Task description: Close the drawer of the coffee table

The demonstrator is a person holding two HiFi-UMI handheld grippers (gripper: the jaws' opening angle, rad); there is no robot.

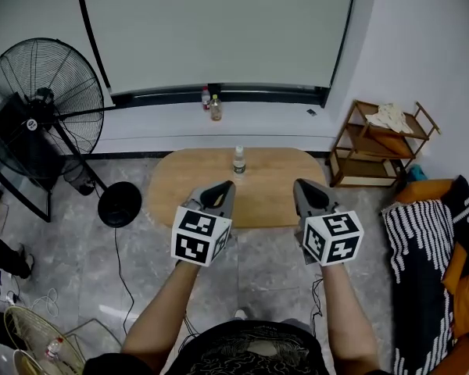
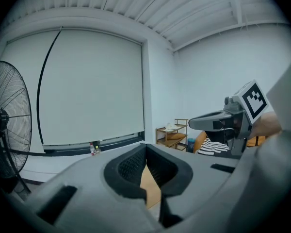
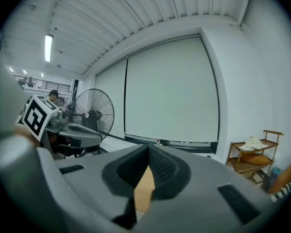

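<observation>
The coffee table (image 1: 266, 180) has a light wooden oval top and stands on the grey floor ahead of me. No drawer shows in any view. A small bottle (image 1: 238, 161) stands upright near the table's far edge. My left gripper (image 1: 225, 187) hovers over the table's near left part, its jaws shut with nothing between them. The right gripper (image 1: 302, 187) is level with it over the near right part, likewise shut and empty. In the left gripper view the closed tips (image 2: 146, 147) point toward the window wall. The right gripper view shows its tips (image 3: 148, 149) closed too.
A large black floor fan (image 1: 43, 108) stands at the left, its round base (image 1: 119, 205) near the table. A wooden shelf (image 1: 375, 143) is at the right, with a striped cushion (image 1: 422, 241) beside it. Two bottles (image 1: 211, 106) sit on the window ledge.
</observation>
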